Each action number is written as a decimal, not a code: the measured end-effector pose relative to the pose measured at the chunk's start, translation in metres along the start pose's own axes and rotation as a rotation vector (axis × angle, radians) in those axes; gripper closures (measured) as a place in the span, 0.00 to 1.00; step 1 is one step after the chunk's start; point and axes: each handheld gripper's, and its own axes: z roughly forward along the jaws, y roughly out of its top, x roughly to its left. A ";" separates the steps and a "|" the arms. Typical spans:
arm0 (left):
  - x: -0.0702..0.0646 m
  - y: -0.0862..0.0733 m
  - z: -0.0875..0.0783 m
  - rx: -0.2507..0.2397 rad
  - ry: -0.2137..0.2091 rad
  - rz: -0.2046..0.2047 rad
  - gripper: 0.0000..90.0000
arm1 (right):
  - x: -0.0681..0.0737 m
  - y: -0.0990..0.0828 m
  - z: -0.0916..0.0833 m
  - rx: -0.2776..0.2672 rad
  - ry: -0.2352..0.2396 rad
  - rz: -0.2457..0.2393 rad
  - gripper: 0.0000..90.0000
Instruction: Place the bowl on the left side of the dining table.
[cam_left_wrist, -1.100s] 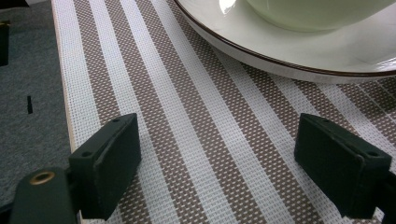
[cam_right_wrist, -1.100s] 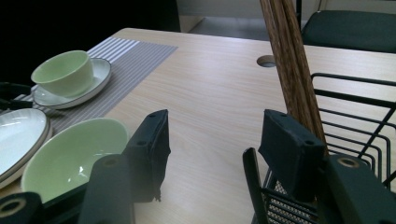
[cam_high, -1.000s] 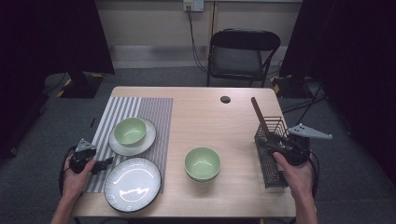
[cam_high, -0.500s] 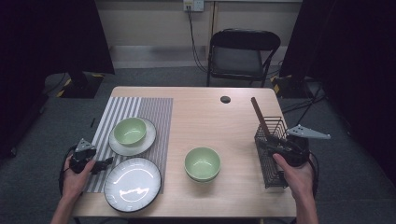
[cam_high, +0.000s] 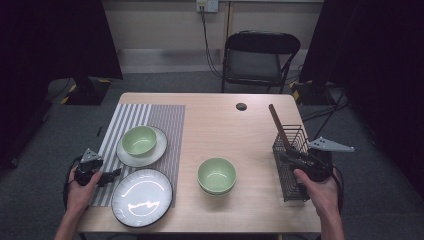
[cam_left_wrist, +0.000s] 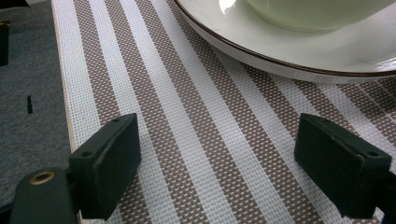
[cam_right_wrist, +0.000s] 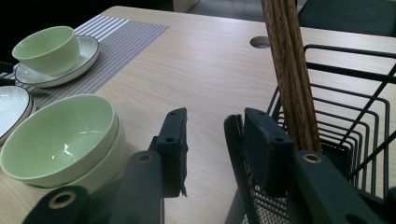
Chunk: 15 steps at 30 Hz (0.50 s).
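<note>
A black wire basket (cam_high: 295, 187) holding dark wooden sticks (cam_high: 276, 122) stands at the table's right edge. My right gripper (cam_high: 295, 157) sits at its near-left wall (cam_right_wrist: 233, 140). The jaws straddle that wall, one inside by the sticks (cam_right_wrist: 289, 70) and one outside. They have just been closing, and a gap still shows at the outer pad (cam_right_wrist: 175, 140), so the right gripper (cam_right_wrist: 215, 123) is open. My left gripper (cam_high: 116, 173) rests low over the striped placemat (cam_left_wrist: 196, 116), open and holding nothing, the left gripper (cam_left_wrist: 217, 140) just short of a white plate (cam_left_wrist: 289, 51).
A green bowl (cam_high: 216, 175) sits mid-table, left of the basket. Another green bowl (cam_high: 139, 140) rests on a small plate on the placemat (cam_high: 160, 115). A large empty plate (cam_high: 142, 197) lies near the front edge. A folding chair (cam_high: 260, 55) stands behind the table.
</note>
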 end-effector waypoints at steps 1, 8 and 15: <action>0.000 0.000 0.000 0.000 0.000 0.001 0.16 | 0.000 -0.001 0.000 0.001 0.005 0.001 0.68; 0.001 0.000 0.000 0.003 0.003 0.009 0.16 | -0.002 -0.002 -0.002 0.004 0.015 -0.005 0.69; 0.000 0.000 0.000 0.000 0.001 0.002 0.16 | -0.003 -0.003 0.002 0.008 0.008 0.000 0.68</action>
